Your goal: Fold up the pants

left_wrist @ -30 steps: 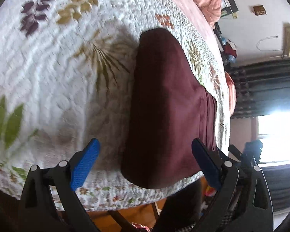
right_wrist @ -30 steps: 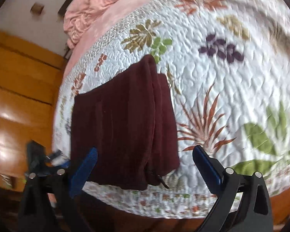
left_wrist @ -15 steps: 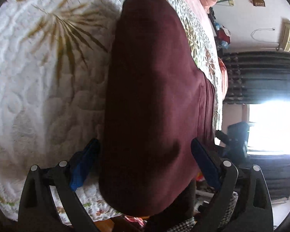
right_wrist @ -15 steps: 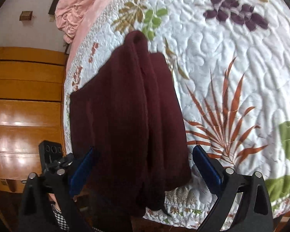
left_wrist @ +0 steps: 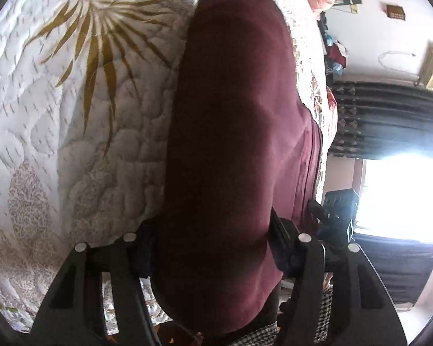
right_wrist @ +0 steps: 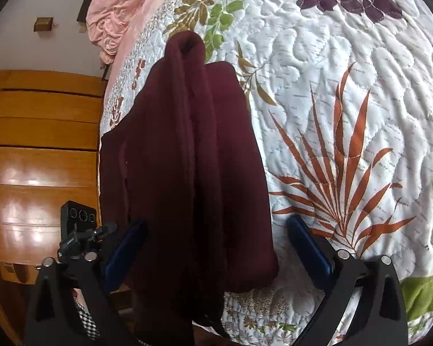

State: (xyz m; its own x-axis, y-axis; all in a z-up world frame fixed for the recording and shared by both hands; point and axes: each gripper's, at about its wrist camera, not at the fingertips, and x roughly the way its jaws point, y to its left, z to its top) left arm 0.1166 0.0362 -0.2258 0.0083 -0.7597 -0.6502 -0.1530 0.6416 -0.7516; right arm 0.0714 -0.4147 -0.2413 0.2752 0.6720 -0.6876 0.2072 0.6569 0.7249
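Observation:
Dark maroon pants point(left_wrist: 233, 144) lie folded lengthwise on a white quilted bedspread with leaf prints point(left_wrist: 72, 101), their near end at the bed's front edge. In the left wrist view my left gripper point(left_wrist: 213, 248) straddles that near end, its blue pads pressed close to the cloth on both sides. In the right wrist view the pants point(right_wrist: 184, 158) run away from me, and my right gripper point(right_wrist: 216, 245) is wide open around their near end, pads apart from the cloth on the right side.
A pink blanket point(right_wrist: 115, 8) is bunched at the bed's far end. A wooden wardrobe point(right_wrist: 37, 150) stands left of the bed. Dark curtains and a bright window point(left_wrist: 395, 173) are on the other side. The bedspread point(right_wrist: 360, 115) extends to the right.
Both grippers moved forward and down over the near end of the pants. The left gripper's jaws have narrowed onto the cloth. The right gripper stays wide open.

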